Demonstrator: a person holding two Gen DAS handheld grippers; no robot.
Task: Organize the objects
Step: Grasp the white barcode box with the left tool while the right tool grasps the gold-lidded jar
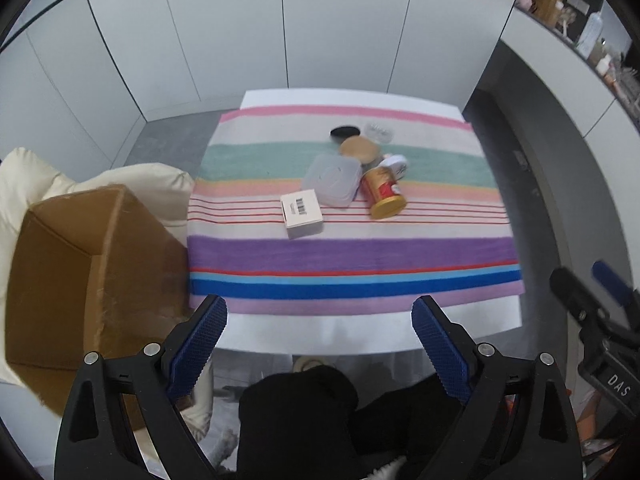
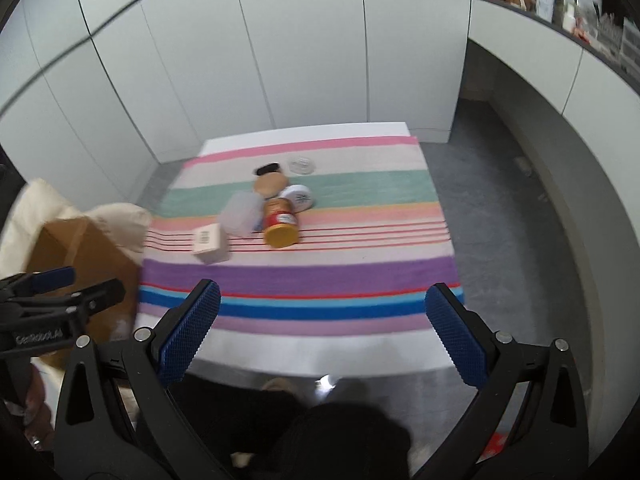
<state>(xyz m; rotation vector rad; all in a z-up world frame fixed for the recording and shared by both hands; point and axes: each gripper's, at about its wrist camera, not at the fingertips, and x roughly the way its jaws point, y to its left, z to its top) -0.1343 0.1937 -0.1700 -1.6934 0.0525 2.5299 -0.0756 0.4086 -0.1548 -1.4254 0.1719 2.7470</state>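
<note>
**Inspector:** Two grippers noted, both with jaws spread wide and nothing between the pads. The left gripper (image 1: pixel 320 320) hangs over the near edge of the table (image 1: pixel 352 336); the right gripper (image 2: pixel 322 312) does the same, and the left one shows at nine o'clock in its view.

**Clerk:** And the objects?

**Inspector:** All lie clustered mid-cloth (image 1: pixel 352 252), well clear of both grippers. A white box (image 1: pixel 302 214) with a barcode sits nearest, at the cluster's seven o'clock. A clear square case (image 1: pixel 332 179) is just beyond it, touching or nearly so. A gold-lidded jar (image 1: pixel 384 194) lies on its side at four o'clock, lid toward the camera. A tan disc (image 1: pixel 359 148) sits at the centre, a black lid (image 1: pixel 345 132) at eleven o'clock, a clear dish (image 1: pixel 378 132) at one o'clock. A white round tub (image 2: pixel 297 197) rests beside the jar's far end.

**Clerk:** Anything off the table?

**Inspector:** A cardboard carton (image 1: pixel 80 272), open, stands at the table's nine o'clock, against a cream cushion (image 1: pixel 132 180). Frames are slightly blurred.
</note>
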